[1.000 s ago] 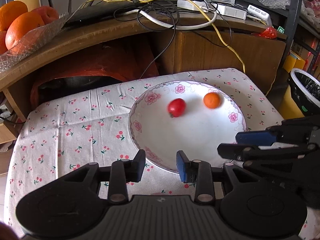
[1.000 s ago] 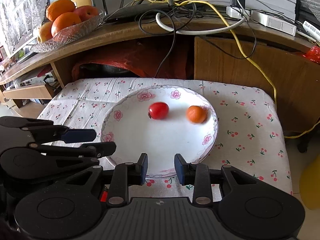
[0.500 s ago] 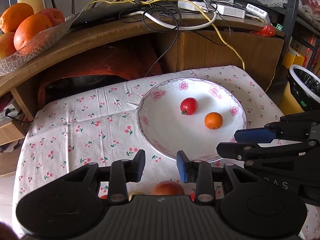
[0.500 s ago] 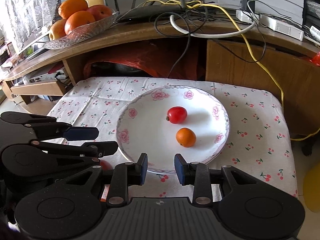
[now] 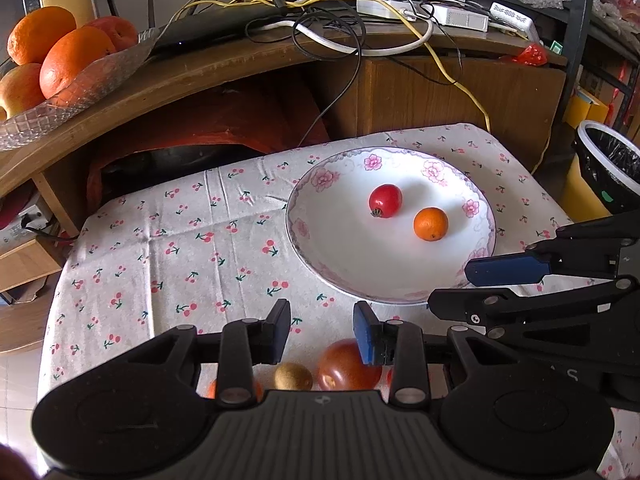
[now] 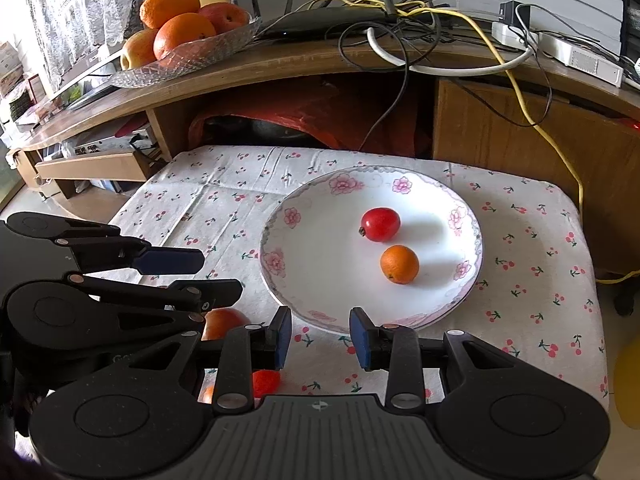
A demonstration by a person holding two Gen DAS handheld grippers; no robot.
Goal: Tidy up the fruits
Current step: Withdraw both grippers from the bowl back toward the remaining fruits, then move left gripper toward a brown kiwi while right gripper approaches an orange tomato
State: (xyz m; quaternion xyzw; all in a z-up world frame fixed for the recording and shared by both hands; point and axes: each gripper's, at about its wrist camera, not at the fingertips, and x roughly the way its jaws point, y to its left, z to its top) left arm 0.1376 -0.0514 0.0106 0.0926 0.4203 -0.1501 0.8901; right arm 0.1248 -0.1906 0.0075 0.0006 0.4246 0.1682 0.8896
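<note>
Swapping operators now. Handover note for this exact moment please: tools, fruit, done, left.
Left tool: open, empty, over the near table edge.
Right tool: open, empty, at the plate's near rim.
Plate: holds a small red fruit and a small orange, apart.
Not yet plated, on the cloth near the tools: large red fruit, kiwi, plus partly hidden red and orange pieces.
Left: move those onto the plate.

White plate point(image 5: 390, 280) rimmed with pink flowers. Red fruit point(image 5: 385, 201) and orange fruit point(image 5: 430, 223) seen on it. Worktop cloth point(image 5: 180, 248) white, printed with red cherries. Brown kiwi point(image 5: 293, 377) and red-orange apple point(image 5: 344, 368) noted. Hand-held gripper point(image 5: 322, 336) black, blue pads.
</note>
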